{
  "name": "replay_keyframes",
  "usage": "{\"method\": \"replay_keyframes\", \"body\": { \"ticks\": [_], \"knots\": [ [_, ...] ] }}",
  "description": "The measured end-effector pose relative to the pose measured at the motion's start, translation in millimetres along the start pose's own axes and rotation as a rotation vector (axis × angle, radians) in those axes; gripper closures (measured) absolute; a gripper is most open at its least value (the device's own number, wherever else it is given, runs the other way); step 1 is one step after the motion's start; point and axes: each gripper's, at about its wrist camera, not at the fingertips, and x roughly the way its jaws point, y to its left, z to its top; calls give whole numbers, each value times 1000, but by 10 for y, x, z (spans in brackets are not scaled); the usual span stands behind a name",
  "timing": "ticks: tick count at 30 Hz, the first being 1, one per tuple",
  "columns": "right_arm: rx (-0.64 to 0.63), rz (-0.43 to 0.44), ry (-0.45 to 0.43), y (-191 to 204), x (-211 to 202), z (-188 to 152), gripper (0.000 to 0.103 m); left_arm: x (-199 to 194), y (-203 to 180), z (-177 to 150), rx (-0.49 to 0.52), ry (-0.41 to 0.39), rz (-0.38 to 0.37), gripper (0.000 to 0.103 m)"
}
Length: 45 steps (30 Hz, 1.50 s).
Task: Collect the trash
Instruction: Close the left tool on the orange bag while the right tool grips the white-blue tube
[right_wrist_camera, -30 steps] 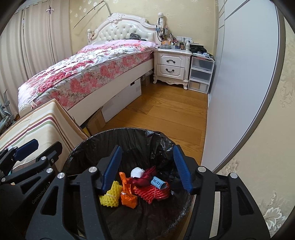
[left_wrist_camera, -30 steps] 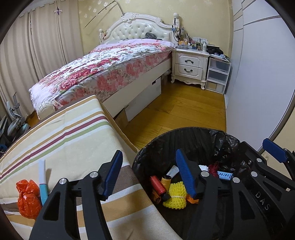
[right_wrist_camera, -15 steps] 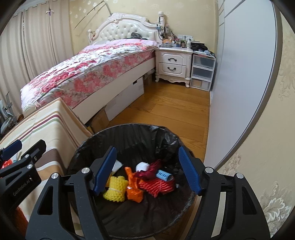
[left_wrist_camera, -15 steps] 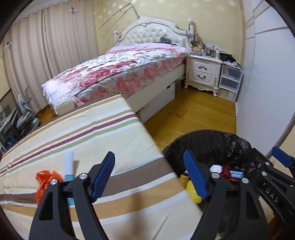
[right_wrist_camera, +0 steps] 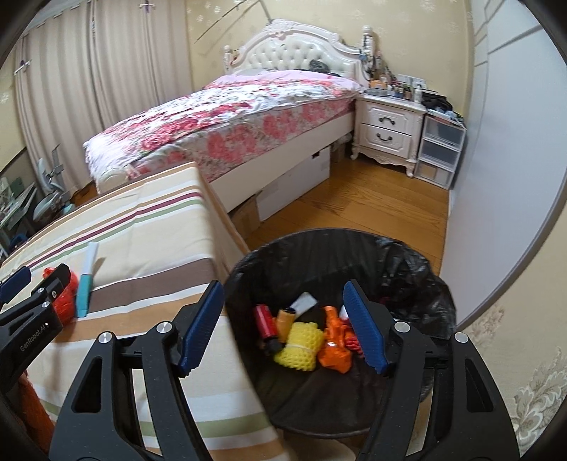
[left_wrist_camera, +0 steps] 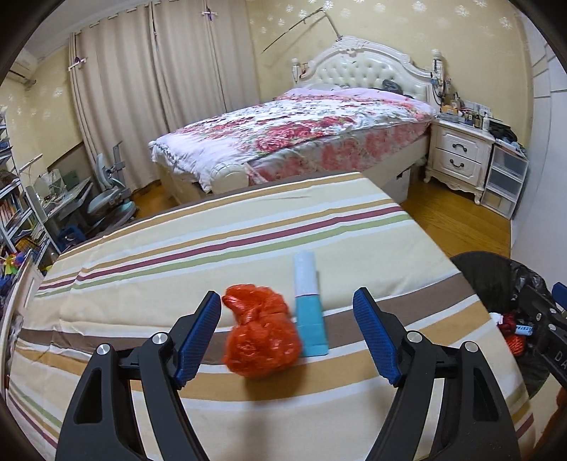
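Right wrist view: your left tool [right_wrist_camera: 33,282], marked "GenRobot.AI", and right tool [right_wrist_camera: 283,324] both gape empty, jaws just widened; bin [right_wrist_camera: 248,262] below.

Bedroom, pale yellow patterned wallpaper [left_wrist_camera: 283,28]. Wood floor [right_wrist_camera: 372,205], warm-toned. Bed [left_wrist_camera: 301,134] with white tufted headboard [left_wrist_camera: 361,71] and pink floral cover, set against the far wall. White two-drawer nightstand [left_wrist_camera: 457,156] beside it, top cluttered; clear plastic drawer unit [left_wrist_camera: 503,181] just beside that. Beige curtains [left_wrist_camera: 149,88] drawn on the left. Striped cloth-covered surface [left_wrist_camera: 248,227] in the foreground.
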Motion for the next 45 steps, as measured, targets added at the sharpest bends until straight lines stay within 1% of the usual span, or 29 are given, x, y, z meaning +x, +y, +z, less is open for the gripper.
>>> {"method": "replay_keyframes", "body": {
  "ticks": [3,5,6,7,11,12,13,15,16,18,21,26,29,32,34,38,42,45],
  "knots": [
    [-25,26,11,160,19,-1,35,88,133,-29,-23,34,-12,28],
    [-45,43,18,276,25,-15,34,152,190,-32,-40,59,-38,34],
    [-55,52,21,328,26,-20,34,193,209,-34,-43,76,-51,42],
    [-63,58,23,385,29,-20,34,233,225,-39,-47,93,-66,47],
    [-104,84,31,591,31,-34,34,317,300,-124,-56,140,-109,49],
    [-113,89,34,637,35,-39,34,326,312,-150,-56,146,-116,52],
    [-122,94,37,686,44,-48,34,334,322,-168,-54,150,-124,60],
    [-140,106,47,793,51,-75,34,326,363,-195,-58,147,-138,62],
    [-149,112,50,830,49,-86,34,305,390,-203,-59,142,-144,62],
    [-173,123,57,939,46,-115,34,270,454,-229,-58,132,-133,63],
    [-209,145,67,1114,55,-147,34,242,643,-269,-77,130,-117,63],
    [-260,193,85,1392,85,-187,34,221,1084,-371,-110,140,-48,63],
    [-285,211,98,1559,139,-197,34,223,1356,-456,-125,146,8,63],
    [-297,225,111,1675,195,-181,35,227,1620,-520,-178,159,24,63],
    [-307,223,123,1762,245,-166,35,225,1727,-541,-191,157,48,63],
    [-321,213,146,1884,360,-128,35,252,1853,-560,-238,165,32,63],
    [-320,200,159,1968,461,-72,35,248,1839,-575,-228,165,32,63],
    [-317,191,158,2000,505,-35,36,269,1870,-586,-240,170,19,63]
  ]
}}
